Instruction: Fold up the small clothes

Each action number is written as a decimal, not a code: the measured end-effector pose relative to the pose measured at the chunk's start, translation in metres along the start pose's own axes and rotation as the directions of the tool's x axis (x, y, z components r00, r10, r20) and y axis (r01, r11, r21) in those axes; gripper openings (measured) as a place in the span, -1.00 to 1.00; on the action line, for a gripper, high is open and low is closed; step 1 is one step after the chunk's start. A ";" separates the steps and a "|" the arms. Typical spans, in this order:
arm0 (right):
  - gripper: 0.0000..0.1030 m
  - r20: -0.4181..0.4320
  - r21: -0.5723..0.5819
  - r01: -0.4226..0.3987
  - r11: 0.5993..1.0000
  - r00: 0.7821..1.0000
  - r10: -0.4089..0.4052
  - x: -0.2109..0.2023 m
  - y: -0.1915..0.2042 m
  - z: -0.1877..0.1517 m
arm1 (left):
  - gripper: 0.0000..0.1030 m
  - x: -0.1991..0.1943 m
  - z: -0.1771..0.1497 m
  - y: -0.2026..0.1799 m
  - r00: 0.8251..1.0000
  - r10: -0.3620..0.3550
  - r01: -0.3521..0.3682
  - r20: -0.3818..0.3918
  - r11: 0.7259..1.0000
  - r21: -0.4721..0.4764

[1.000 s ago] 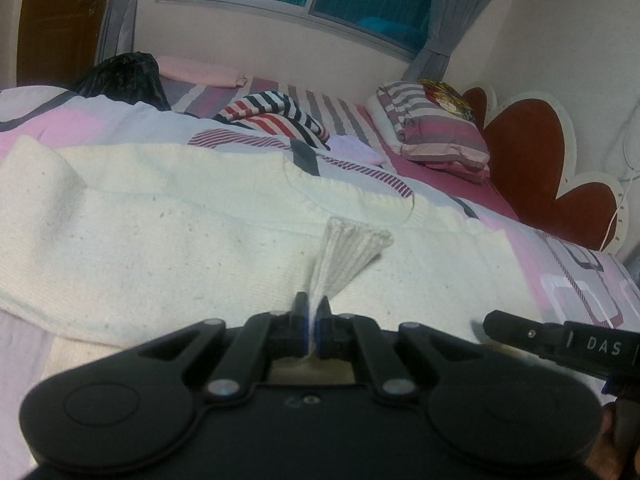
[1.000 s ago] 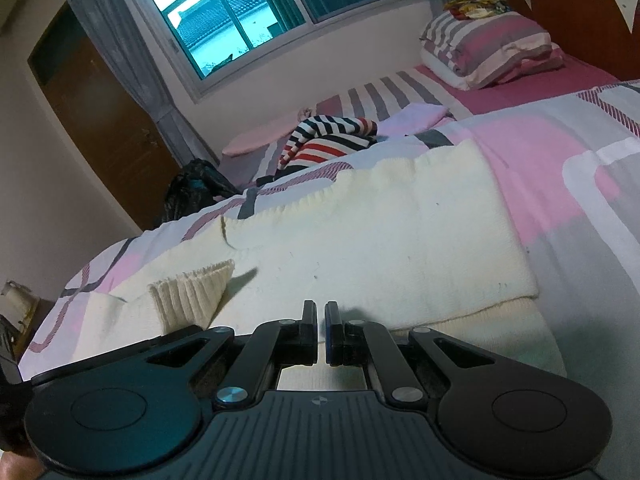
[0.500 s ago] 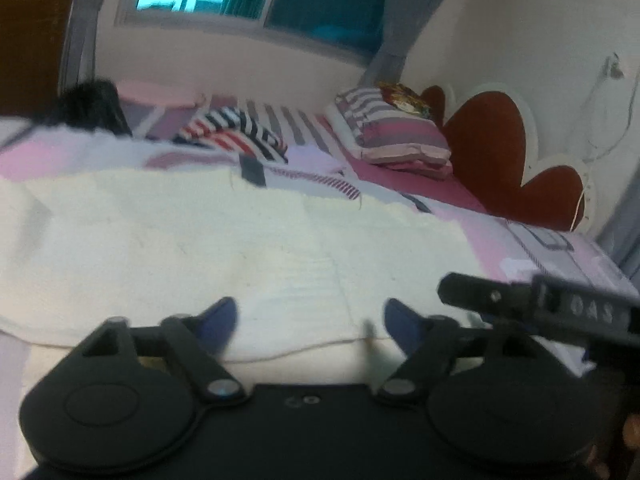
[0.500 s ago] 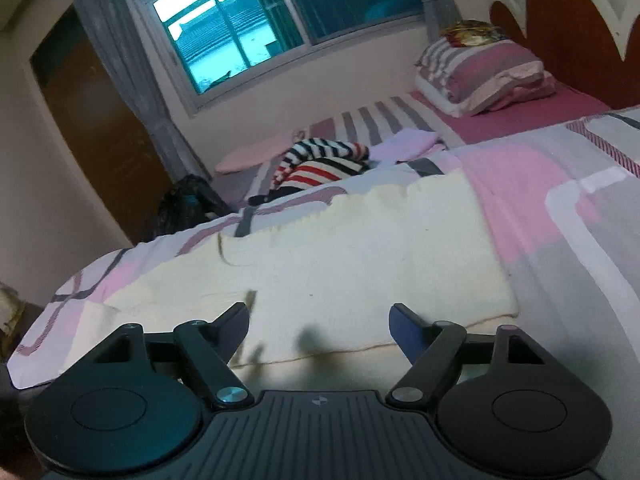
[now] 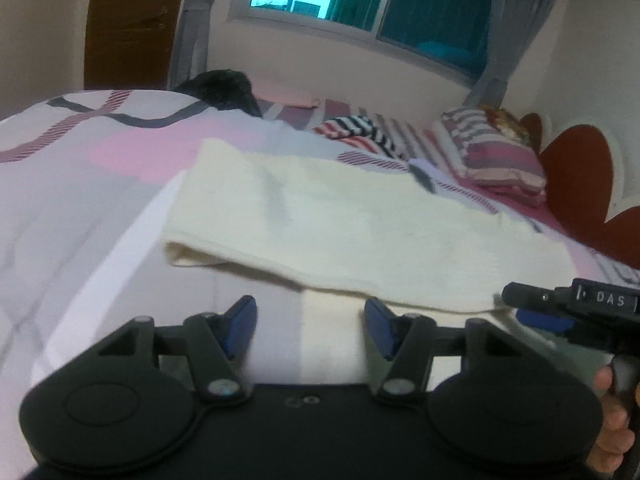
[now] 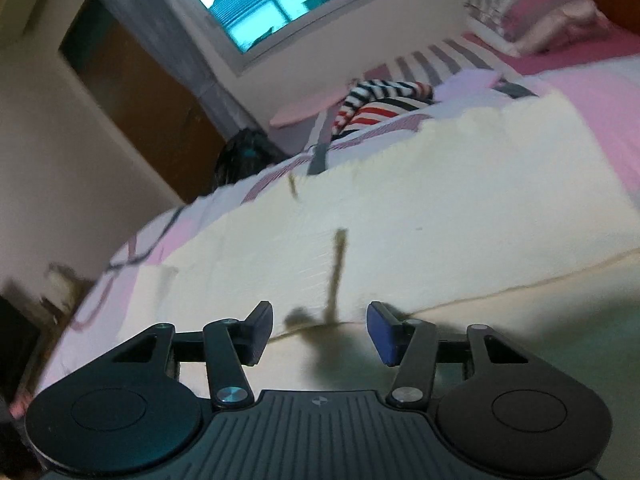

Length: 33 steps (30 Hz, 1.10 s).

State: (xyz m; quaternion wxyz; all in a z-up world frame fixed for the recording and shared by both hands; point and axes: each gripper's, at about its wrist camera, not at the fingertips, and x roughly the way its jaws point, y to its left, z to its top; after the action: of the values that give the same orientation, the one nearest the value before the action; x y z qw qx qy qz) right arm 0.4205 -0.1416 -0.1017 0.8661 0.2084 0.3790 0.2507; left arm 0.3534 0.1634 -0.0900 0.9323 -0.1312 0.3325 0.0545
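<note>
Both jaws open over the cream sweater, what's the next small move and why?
Probably bring the left gripper forward to the near edge of the cream knitted sweater and close on it. Both the left and the right gripper stand open and empty, and the sweater lies as a long folded band on the pink and grey bedspread, seemingly needing another fold.
</note>
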 end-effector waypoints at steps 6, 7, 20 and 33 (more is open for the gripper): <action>-0.94 -0.025 -0.091 0.016 0.996 1.000 -0.019 0.023 0.017 0.001 | 0.12 0.005 0.000 0.009 1.000 0.010 -0.010 0.000 1.000 0.001; -0.94 -0.017 -0.099 0.009 0.995 1.000 -0.010 0.023 0.019 0.002 | 0.12 0.005 0.000 0.010 1.000 0.011 -0.011 0.003 1.000 0.005; -0.94 0.206 -0.219 0.054 0.974 0.978 -0.007 -0.034 0.027 0.051 | -0.04 0.014 0.006 0.008 0.999 0.035 -0.035 0.017 0.999 -0.005; -0.94 0.143 -0.091 0.129 0.987 0.983 -0.116 -0.040 -0.044 0.031 | -0.27 0.021 0.011 0.005 0.999 0.036 -0.036 0.010 0.999 0.019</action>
State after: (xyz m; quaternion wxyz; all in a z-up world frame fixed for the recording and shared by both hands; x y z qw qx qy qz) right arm 0.4327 -0.2055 -0.0838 0.9133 0.1580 0.3175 0.2004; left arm 0.3754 0.1716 -0.0958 0.9340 -0.1161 0.3306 0.0689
